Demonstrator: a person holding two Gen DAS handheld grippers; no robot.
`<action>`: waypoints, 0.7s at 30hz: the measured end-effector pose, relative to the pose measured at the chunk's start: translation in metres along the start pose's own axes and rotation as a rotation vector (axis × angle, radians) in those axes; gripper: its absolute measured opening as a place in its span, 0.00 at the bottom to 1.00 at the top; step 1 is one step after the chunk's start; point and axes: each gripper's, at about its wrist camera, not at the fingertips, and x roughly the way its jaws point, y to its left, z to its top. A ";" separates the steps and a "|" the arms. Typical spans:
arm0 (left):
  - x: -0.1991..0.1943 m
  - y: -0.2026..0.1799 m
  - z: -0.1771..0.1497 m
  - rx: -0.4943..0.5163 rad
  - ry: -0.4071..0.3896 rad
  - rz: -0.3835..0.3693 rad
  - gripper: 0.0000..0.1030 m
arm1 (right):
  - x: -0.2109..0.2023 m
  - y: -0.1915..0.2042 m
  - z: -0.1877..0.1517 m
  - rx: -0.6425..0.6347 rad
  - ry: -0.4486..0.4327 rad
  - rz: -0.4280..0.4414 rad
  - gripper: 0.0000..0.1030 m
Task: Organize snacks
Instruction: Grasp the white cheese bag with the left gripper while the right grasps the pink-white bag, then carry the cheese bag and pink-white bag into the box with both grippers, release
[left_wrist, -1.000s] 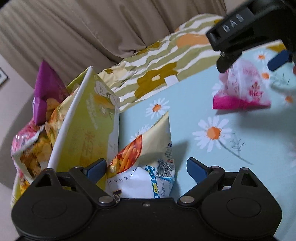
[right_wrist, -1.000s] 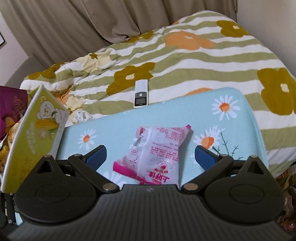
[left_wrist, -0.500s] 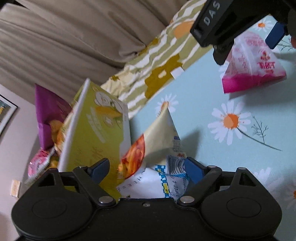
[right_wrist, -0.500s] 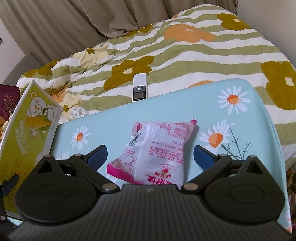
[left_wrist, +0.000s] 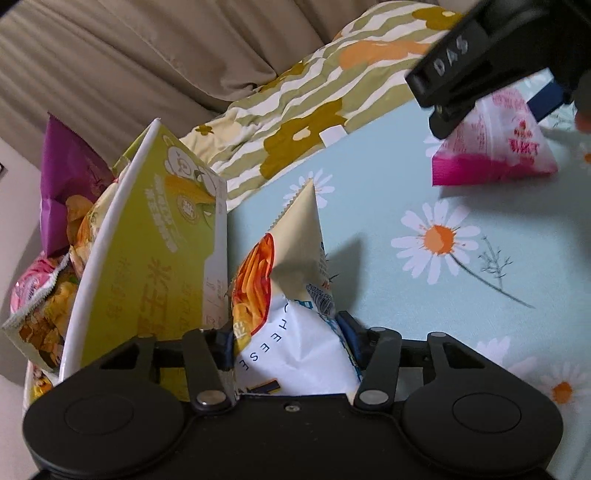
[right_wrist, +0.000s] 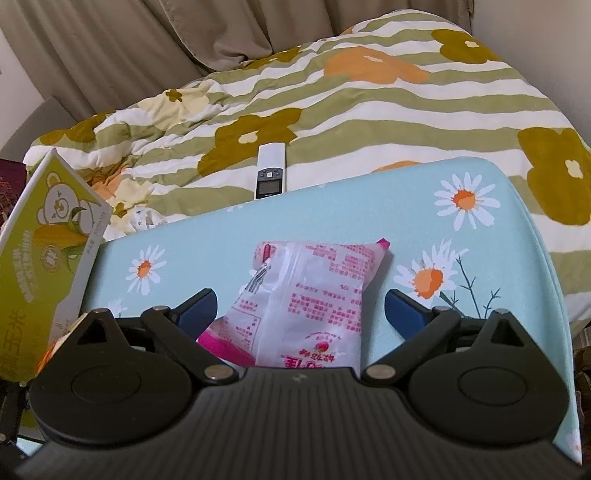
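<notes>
My left gripper (left_wrist: 286, 334) is shut on a cheese snack bag (left_wrist: 291, 280), white and cream with orange sticks printed on it. The bag stands crumpled on the blue daisy-print table (left_wrist: 424, 295), right beside a yellow-green carton (left_wrist: 159, 258). A pink and white strawberry candy bag (right_wrist: 306, 291) lies flat on the table (right_wrist: 480, 254) between the spread fingers of my right gripper (right_wrist: 299, 308), which is open; its pads stand clear of the bag on both sides. That same pink bag (left_wrist: 502, 147) and the right gripper (left_wrist: 491, 92) over it show at the upper right of the left wrist view.
Behind the carton, a purple chip bag (left_wrist: 70, 184) and several other snack packets (left_wrist: 40, 306) are piled at the left. A white remote control (right_wrist: 270, 171) lies on the striped flowered quilt (right_wrist: 369, 99) beyond the table's far edge. Beige curtains hang behind.
My left gripper's jaws have closed from wide apart onto the cheese snack bag, squeezing it. My right gripper has sunk slightly closer over the pink bag, still open.
</notes>
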 end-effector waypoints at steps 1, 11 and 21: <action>-0.003 0.000 0.000 -0.013 -0.001 -0.011 0.55 | 0.002 0.000 0.000 0.002 0.004 0.003 1.00; -0.034 0.002 -0.008 -0.063 -0.024 -0.079 0.54 | 0.000 0.009 -0.006 -0.069 0.020 -0.014 0.69; -0.090 0.024 -0.014 -0.096 -0.140 -0.107 0.54 | -0.049 0.029 -0.014 -0.103 -0.021 0.013 0.56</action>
